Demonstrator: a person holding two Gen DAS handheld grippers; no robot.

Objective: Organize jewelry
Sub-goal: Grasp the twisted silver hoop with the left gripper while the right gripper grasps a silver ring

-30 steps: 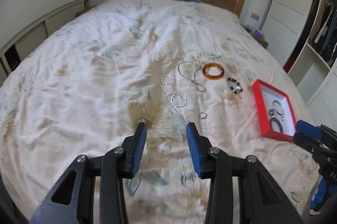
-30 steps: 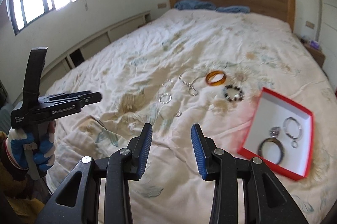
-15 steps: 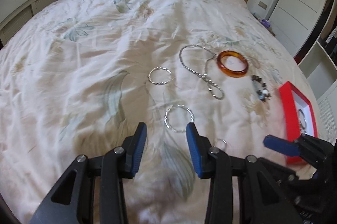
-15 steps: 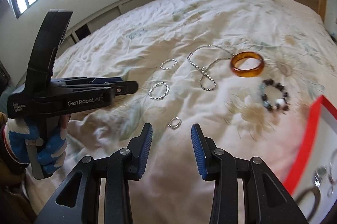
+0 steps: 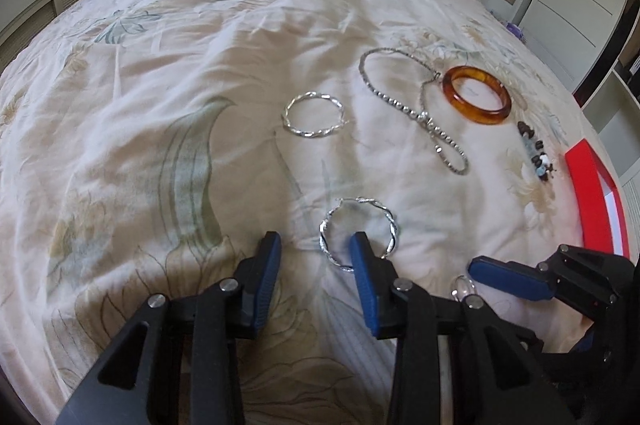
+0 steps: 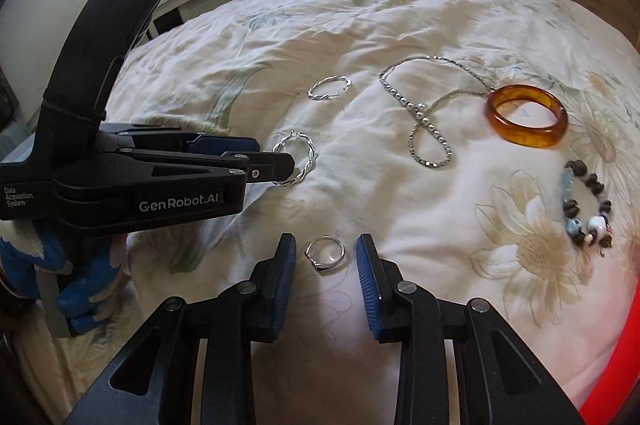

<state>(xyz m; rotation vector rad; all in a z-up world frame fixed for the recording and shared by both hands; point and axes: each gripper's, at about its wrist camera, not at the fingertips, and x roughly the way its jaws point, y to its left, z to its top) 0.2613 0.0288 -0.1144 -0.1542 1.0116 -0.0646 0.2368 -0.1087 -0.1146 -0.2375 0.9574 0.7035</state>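
**A:** Where are you on the bed?

**B:** My right gripper [image 6: 325, 257] is low over the quilt [image 6: 420, 185], jaws apart and just closing in, with the small silver ring [image 6: 325, 254] lying flat between the pads, untouched. My left gripper [image 5: 314, 261] is also open and narrowing; its right pad overlaps the near rim of the twisted silver hoop [image 5: 359, 239], but nothing is pinched.

**A:** How will the ring handle?

**B:** I judge it very light, stiff, smooth and slippery. The soft quilt gives under it, so it could sink or flick away. I'd take it across the band, pads on opposite outer edges, pressing slightly into the fabric.

**A:** And the hoop?

**B:** Thin wire, light, probably bends if squeezed hard. I'd pinch one side of the rim, not span it.

**A:** The rest?

**B:** The second hoop [image 5: 313, 120], the chain necklace [image 5: 416, 113], the amber bangle [image 5: 477, 94] and the beaded bracelet [image 6: 586, 207] lie beyond; the red box [image 5: 592, 193] is at the right.
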